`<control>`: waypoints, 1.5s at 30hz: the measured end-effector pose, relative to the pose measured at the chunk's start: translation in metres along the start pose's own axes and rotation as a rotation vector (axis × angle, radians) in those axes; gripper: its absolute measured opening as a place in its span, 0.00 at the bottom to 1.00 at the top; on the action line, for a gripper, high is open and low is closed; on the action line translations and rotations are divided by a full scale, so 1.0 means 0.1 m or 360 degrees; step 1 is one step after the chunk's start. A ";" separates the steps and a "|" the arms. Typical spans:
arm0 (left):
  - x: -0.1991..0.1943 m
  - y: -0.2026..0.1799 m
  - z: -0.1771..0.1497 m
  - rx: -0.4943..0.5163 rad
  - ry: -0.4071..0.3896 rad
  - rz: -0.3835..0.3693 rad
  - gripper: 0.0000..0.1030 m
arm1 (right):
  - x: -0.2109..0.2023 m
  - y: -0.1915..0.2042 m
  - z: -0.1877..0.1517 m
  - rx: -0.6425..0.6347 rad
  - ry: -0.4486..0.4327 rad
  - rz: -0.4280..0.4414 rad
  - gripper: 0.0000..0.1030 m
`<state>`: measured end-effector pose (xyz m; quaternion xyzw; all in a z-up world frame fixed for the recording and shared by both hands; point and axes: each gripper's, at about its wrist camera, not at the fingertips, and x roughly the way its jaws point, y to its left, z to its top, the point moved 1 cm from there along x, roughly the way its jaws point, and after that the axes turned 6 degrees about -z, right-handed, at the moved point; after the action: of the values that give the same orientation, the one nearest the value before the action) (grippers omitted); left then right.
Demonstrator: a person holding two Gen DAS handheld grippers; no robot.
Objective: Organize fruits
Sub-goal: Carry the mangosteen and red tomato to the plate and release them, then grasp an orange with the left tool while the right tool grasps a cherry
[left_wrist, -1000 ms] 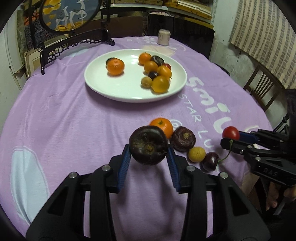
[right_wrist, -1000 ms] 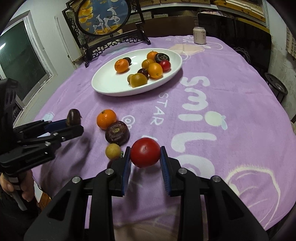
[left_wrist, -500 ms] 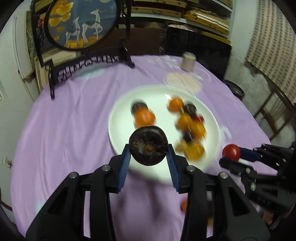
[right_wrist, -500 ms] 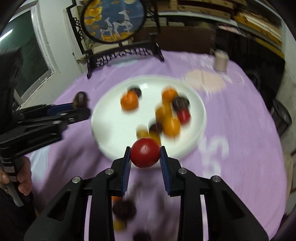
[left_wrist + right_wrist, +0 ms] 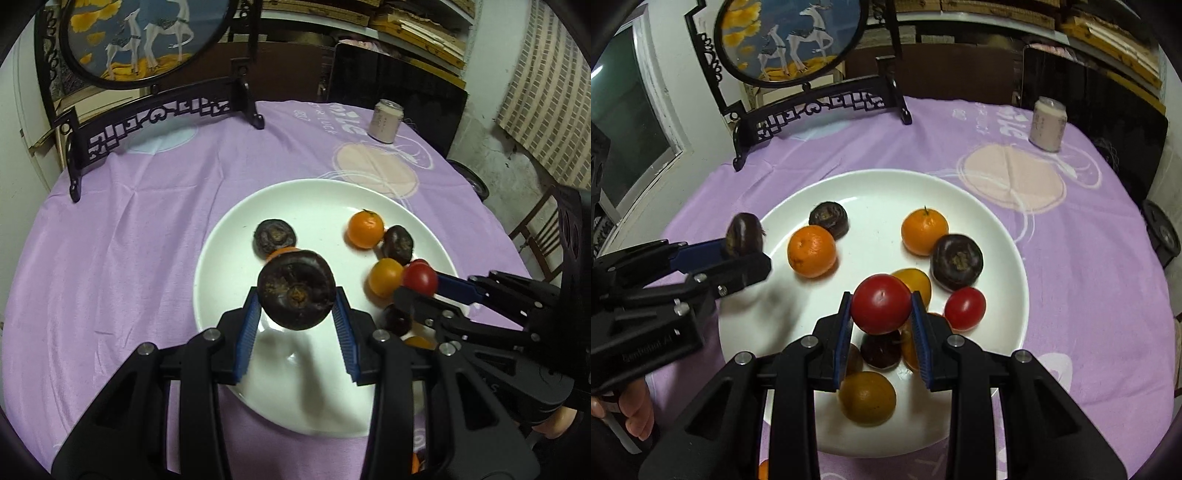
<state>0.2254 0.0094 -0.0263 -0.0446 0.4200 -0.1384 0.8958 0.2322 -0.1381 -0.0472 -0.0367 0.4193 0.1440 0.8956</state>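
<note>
My left gripper [image 5: 296, 295] is shut on a dark purple round fruit [image 5: 296, 293] and holds it above the near left part of the white plate [image 5: 236, 236]. My right gripper [image 5: 881, 308] is shut on a red tomato [image 5: 881, 303] above the fruit pile on the plate [image 5: 1008, 243]. The plate holds oranges [image 5: 811, 251], dark purple fruits [image 5: 956, 261], a second red tomato [image 5: 964, 308] and yellow-orange fruits [image 5: 867, 398]. The right gripper [image 5: 416, 285] shows at the right of the left wrist view; the left gripper [image 5: 744, 245] shows at the left of the right wrist view.
The plate sits on a round table with a purple cloth [image 5: 129, 258]. A black carved stand with a round deer picture [image 5: 820, 107] stands at the back. A pale can [image 5: 1047, 123] stands at the back right. A wooden chair [image 5: 543, 236] is beside the table.
Both grippers have moved forward from the table's near edge to above the plate, each still holding its fruit. The loose fruits on the cloth have passed out of view below.
</note>
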 end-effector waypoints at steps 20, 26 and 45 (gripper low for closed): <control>-0.08 0.04 -0.06 -0.0023 -0.0079 0.0036 0.62 | -0.07 -0.35 0.00 0.0231 -0.0116 -0.0130 0.60; -0.16 0.01 -0.08 0.0000 -0.0110 0.0033 0.64 | -0.11 -0.43 -0.06 0.0270 -0.0099 -0.0149 0.60; -0.83 -0.09 -1.47 -0.0010 -0.0005 -0.0036 0.73 | -1.13 -0.08 -1.86 0.0061 0.0127 -0.0099 0.71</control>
<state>0.0604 0.0300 -0.0574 -0.0523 0.4186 -0.1471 0.8947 0.0281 -0.2057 -0.0821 -0.0382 0.4560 0.1065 0.8827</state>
